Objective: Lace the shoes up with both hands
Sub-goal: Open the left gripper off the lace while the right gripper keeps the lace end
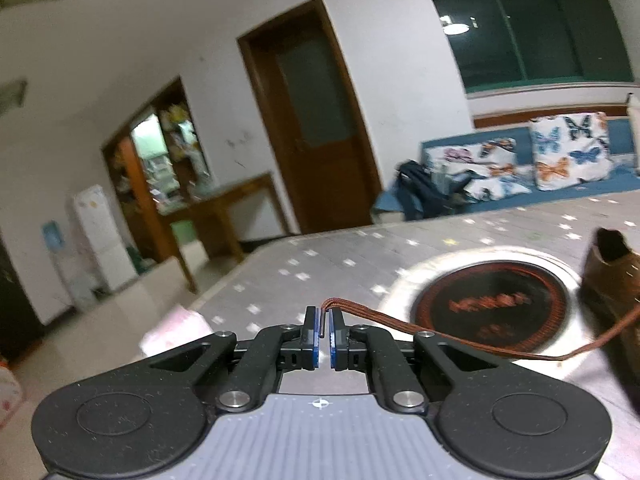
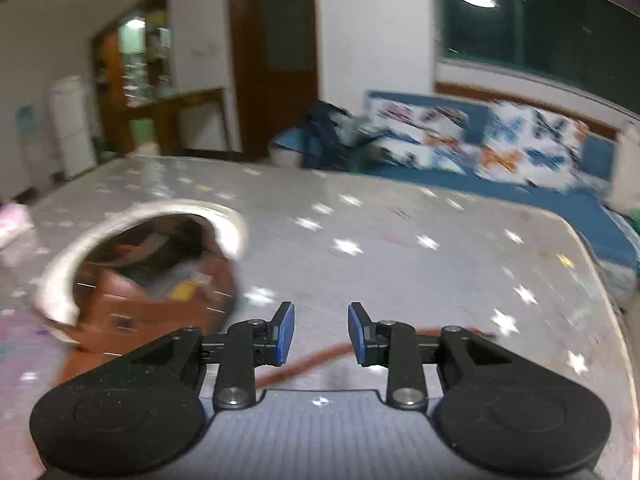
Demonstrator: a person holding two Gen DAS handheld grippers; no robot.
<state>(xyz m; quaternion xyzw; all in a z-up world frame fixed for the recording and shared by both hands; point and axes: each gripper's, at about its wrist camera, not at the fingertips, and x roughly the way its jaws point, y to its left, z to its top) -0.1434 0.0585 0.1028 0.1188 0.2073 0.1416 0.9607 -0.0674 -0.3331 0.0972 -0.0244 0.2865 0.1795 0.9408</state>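
One brown shoe point(image 2: 156, 304); left gripper point(image 1: 324, 330) pinches one lace point(image 1: 440, 330), right gripper point(image 2: 321, 330) gapes empty.

A home living room: cushioned sofa point(image 1: 560, 184), wooden door point(image 1: 316, 120), star-patterned table point(image 2: 400, 240).

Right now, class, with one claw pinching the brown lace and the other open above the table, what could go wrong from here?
1. The left claw grips the brown braided shoelace only near its tip, so a tug could slip it free.
2. The lace runs taut toward the brown leather shoe; pulling may drag or tip it.
3. The open right claw holds nothing, with lace lying below it, easy to snag.
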